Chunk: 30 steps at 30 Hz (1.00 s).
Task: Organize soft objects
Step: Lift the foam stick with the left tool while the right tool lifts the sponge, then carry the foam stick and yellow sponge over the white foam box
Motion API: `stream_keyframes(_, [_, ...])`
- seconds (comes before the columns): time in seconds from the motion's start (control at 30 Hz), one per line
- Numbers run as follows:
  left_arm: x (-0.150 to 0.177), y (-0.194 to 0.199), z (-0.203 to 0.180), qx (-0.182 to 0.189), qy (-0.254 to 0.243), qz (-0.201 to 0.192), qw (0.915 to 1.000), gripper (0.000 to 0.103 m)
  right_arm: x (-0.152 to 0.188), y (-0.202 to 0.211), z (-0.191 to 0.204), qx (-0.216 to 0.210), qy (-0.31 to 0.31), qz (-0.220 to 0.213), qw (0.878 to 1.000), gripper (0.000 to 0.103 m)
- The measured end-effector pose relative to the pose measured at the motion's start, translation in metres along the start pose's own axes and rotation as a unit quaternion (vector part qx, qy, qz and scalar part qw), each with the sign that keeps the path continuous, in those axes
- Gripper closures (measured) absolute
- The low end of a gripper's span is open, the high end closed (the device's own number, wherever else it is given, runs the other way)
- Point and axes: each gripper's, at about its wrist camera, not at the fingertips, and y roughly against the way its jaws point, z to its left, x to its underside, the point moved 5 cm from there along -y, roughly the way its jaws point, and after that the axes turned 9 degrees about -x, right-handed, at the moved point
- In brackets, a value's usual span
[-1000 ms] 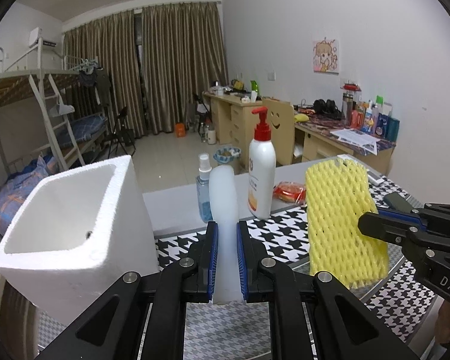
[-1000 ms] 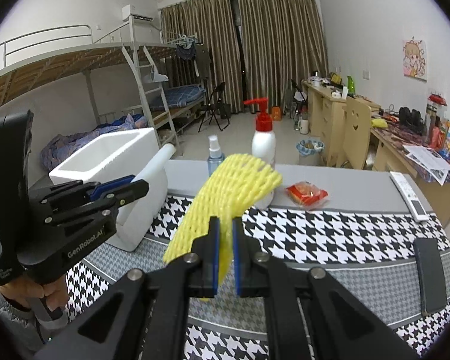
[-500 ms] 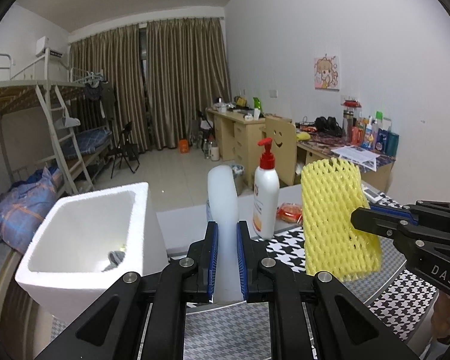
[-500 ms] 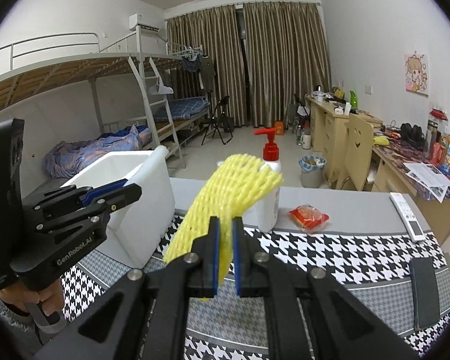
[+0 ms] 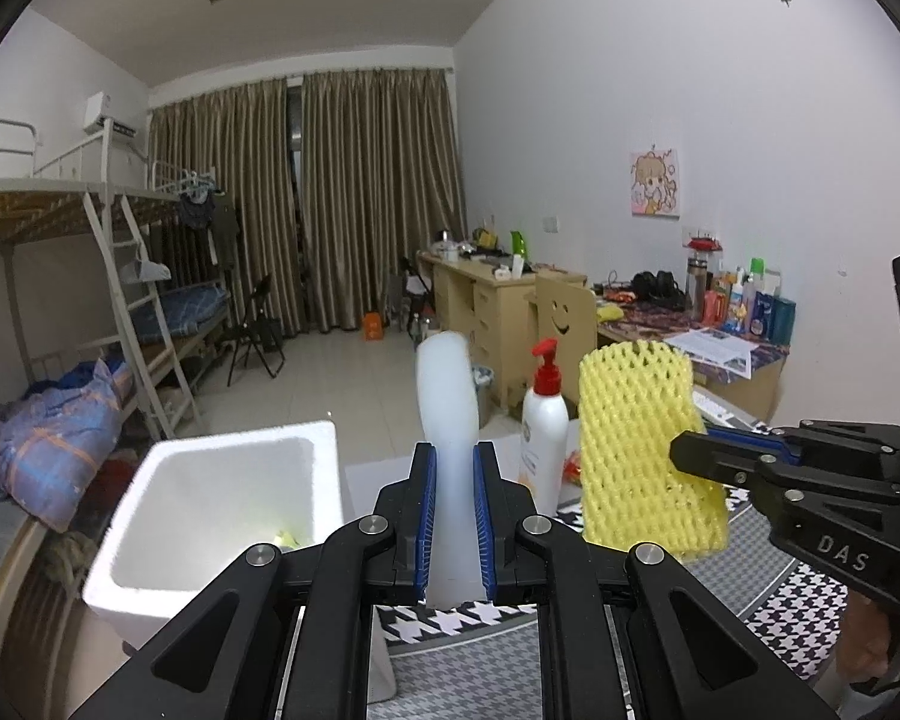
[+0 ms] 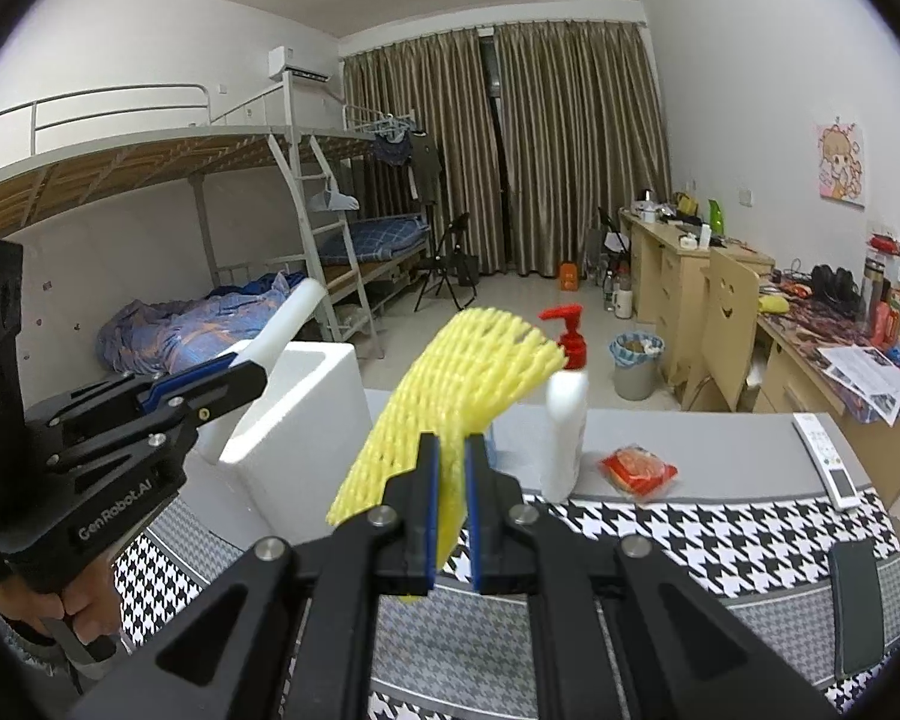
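Observation:
My left gripper (image 5: 453,516) is shut on a white foam sheet (image 5: 447,414) that stands up between its blue pads, raised just right of the open white foam box (image 5: 222,516). The foam sheet also shows in the right wrist view (image 6: 291,324), above the box (image 6: 306,420). My right gripper (image 6: 450,510) is shut on a yellow foam net sleeve (image 6: 450,396) and holds it in the air to the right of the box. The sleeve (image 5: 642,450) and right gripper (image 5: 690,456) also appear in the left wrist view. Something yellow-green lies in the box bottom.
A white pump bottle with a red top (image 6: 564,420) and a red snack packet (image 6: 639,471) stand on the grey table (image 6: 720,456) beyond the houndstooth cloth (image 6: 690,540). A remote (image 6: 825,459) and a dark phone (image 6: 858,612) lie at the right.
Both grippers have risen with their foam pieces. The left one has moved up and over toward the box, so the box opening now shows from above.

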Motion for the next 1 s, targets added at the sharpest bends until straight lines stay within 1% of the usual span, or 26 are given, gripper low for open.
stream_keyframes(0.2, [-0.008,0.009,0.012,-0.010,0.006,-0.019,0.9997,0.090,-0.006,-0.007,0.006,-0.006,0.004,-0.001,1.000,0.093])
stream_keyframes(0.5, [-0.014,0.009,0.031,-0.030,0.012,-0.024,0.9992,0.089,-0.017,-0.012,0.017,-0.016,0.008,-0.009,1.000,0.093])
stream_keyframes(1.0, [-0.019,0.004,0.067,-0.072,0.031,-0.024,0.9966,0.089,-0.032,-0.037,0.042,-0.041,0.024,-0.002,0.999,0.093])
